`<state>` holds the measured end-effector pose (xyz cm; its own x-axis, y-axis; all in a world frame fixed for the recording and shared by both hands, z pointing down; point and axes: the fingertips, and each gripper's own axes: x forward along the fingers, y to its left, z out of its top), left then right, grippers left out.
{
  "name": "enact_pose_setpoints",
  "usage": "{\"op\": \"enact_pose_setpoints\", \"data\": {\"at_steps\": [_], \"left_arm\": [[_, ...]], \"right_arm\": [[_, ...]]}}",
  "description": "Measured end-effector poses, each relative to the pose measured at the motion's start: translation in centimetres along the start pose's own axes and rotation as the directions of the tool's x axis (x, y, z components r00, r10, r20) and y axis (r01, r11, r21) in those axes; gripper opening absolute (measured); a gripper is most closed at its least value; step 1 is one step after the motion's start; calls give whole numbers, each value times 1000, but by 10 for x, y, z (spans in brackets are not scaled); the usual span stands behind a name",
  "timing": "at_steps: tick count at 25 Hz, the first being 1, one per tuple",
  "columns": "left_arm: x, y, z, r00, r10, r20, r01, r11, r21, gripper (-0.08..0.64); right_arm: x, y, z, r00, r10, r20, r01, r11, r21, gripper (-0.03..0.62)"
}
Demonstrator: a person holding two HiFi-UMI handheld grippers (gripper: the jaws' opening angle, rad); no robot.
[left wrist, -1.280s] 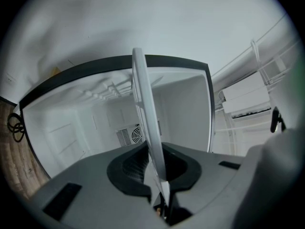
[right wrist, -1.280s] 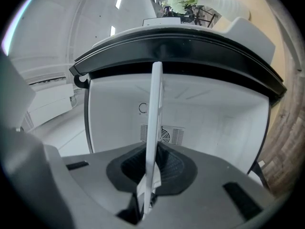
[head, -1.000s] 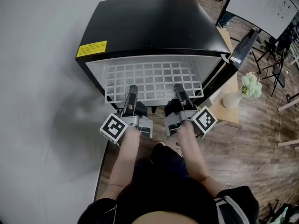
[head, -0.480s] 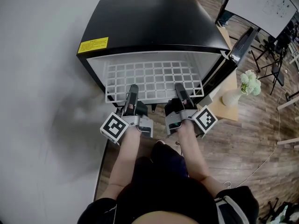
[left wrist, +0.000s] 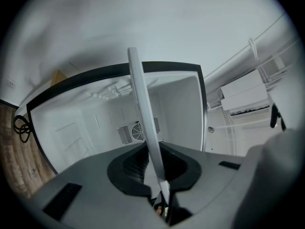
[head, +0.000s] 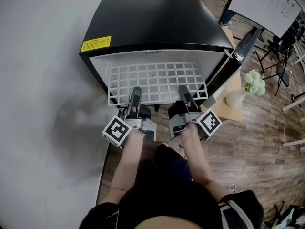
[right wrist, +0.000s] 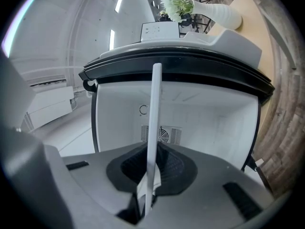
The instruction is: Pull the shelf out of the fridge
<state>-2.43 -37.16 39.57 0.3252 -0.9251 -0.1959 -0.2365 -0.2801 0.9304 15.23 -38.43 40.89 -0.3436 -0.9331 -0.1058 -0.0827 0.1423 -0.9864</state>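
Observation:
The white wire shelf sticks partway out of the open black fridge and lies level. My left gripper is shut on the left part of its front edge. My right gripper is shut on the right part. The left gripper view shows the shelf edge-on as a white bar, pinched between the dark pads of the left gripper. In the right gripper view the shelf runs the same way into the closed right gripper. Behind it is the white fridge interior.
The fridge door stands open at the right. Beside it a small wooden table carries a white vase of flowers. A white wall is close on the left. The floor is wood planks. A fan grille sits in the fridge's back wall.

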Motion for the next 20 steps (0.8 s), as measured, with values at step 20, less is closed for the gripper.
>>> {"op": "enact_pose_setpoints", "data": {"at_steps": [20], "left_arm": [[1, -7, -1, 1000, -8, -19, 8, 1000, -16, 43]], "right_arm": [[-3, 2, 0, 1000, -7, 21, 7, 1000, 10, 14]]}}
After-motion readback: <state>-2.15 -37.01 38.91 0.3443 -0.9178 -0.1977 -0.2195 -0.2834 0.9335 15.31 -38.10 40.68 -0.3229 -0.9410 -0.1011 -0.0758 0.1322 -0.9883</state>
